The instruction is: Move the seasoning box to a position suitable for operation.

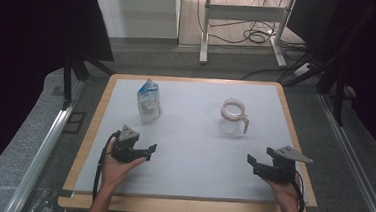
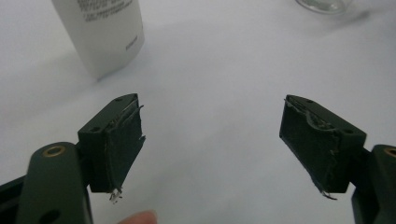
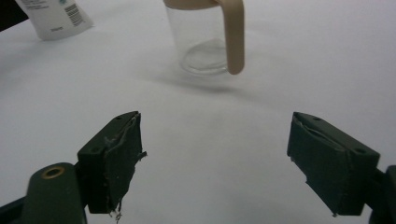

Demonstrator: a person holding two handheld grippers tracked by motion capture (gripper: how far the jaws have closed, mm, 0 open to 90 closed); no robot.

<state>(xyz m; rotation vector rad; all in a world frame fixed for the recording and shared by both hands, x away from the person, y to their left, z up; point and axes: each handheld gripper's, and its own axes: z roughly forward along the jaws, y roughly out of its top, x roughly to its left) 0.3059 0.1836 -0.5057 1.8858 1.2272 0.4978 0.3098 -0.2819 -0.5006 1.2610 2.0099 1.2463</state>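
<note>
A white and blue pouch (image 1: 148,102) stands upright on the table's left half. A clear glass jug (image 1: 233,118) with a beige rim and handle stands on the right half. My left gripper (image 1: 147,152) hovers near the front left, below the pouch, open with nothing between its jaws. My right gripper (image 1: 252,163) sits at the front right, below the jug, also open and empty. The left gripper view has the pouch (image 2: 103,32) ahead at upper left, beyond the open left gripper (image 2: 212,140). In the right gripper view the jug (image 3: 205,37) stands ahead of the open right gripper (image 3: 215,154).
The white table top (image 1: 193,151) has a wooden rim. A metal desk frame (image 1: 242,19) and cables stand on the floor beyond the far edge. Dark curtains hang on both sides.
</note>
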